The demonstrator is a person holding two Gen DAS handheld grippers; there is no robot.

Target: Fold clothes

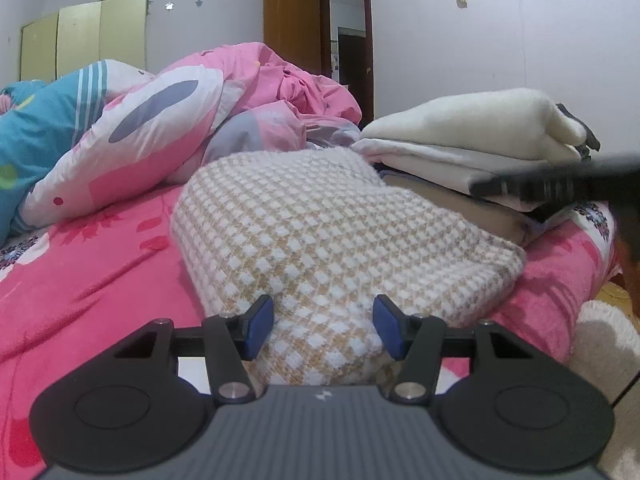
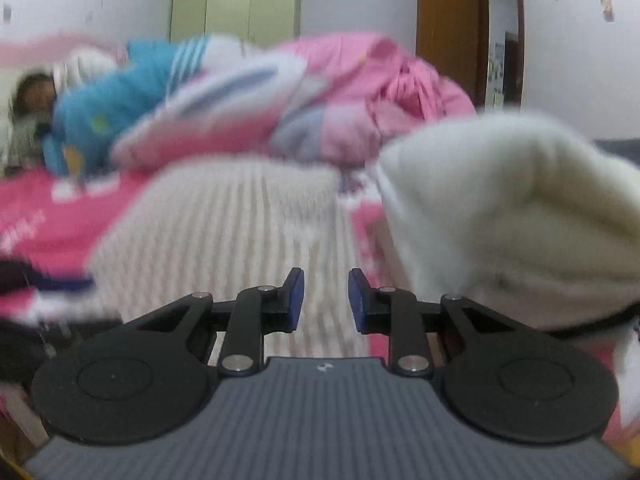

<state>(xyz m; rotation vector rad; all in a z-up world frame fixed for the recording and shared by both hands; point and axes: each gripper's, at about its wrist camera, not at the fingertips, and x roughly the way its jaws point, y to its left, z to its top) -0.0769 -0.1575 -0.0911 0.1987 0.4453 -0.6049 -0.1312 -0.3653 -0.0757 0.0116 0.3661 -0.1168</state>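
Left gripper is sitting low at the near edge of the folded checked knit garment, jaws standing apart with the blue pads on either side of the fabric's near fold; no pad is visibly pressing in, so it is reading as open rather than clamped. The knit is lying folded on the pink bedsheet, running away from the gripper toward the middle of the bed. Just beyond it to the right, a stack of folded clothes is resting with a cream piece on top and darker layers beneath; a black blurred bar, seemingly part of the other tool, is crossing in front of that stack's lower edge. Behind the knit, a rumpled pink quilt is heaping up, with a blue striped cover at far left. Right gripper is hovering over the knit, view smeared, jaws narrowly parted with nothing between them. The cream stack is bulging close at its right side, touching or nearly touching the tool's right linkage. A person is lying at the far left end of the bed. Wardrobe and open wooden door are standing against the back wall.
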